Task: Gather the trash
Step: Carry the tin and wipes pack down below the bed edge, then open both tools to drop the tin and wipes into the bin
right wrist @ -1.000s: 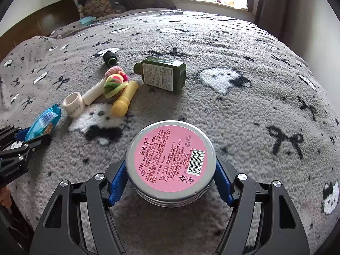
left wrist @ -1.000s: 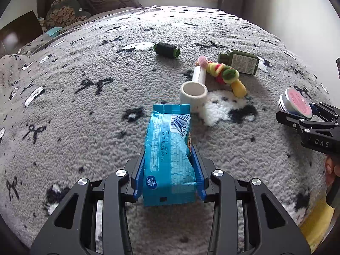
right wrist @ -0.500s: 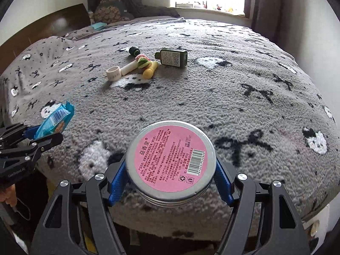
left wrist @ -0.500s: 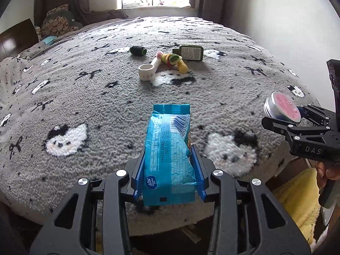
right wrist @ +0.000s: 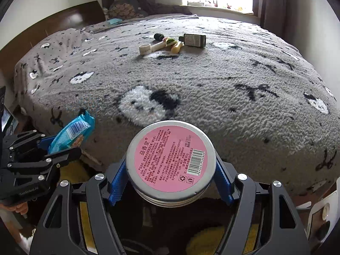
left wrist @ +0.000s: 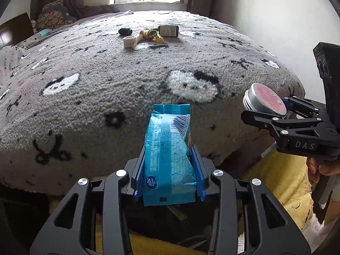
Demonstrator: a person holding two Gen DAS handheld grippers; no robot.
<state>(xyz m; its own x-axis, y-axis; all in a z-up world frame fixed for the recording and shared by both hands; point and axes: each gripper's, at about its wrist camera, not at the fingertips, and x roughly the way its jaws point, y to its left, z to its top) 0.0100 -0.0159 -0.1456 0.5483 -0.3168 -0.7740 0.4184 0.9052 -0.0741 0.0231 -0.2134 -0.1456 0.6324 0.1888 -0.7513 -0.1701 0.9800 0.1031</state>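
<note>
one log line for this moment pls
left gripper: shut on blue wrapper | right gripper: shut on pink-label tin | bed: four items left

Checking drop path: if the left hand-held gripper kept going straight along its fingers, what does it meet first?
Probably the near edge of the blanket-covered bed. The left hand-held gripper, shut on the blue wrapper, points down at the bed's front edge, with nothing visible between. Depth is unclear; it might pass just under the edge.

Glossy plastic wrapper (left wrist: 169,148), metal tin (right wrist: 170,163)
</note>
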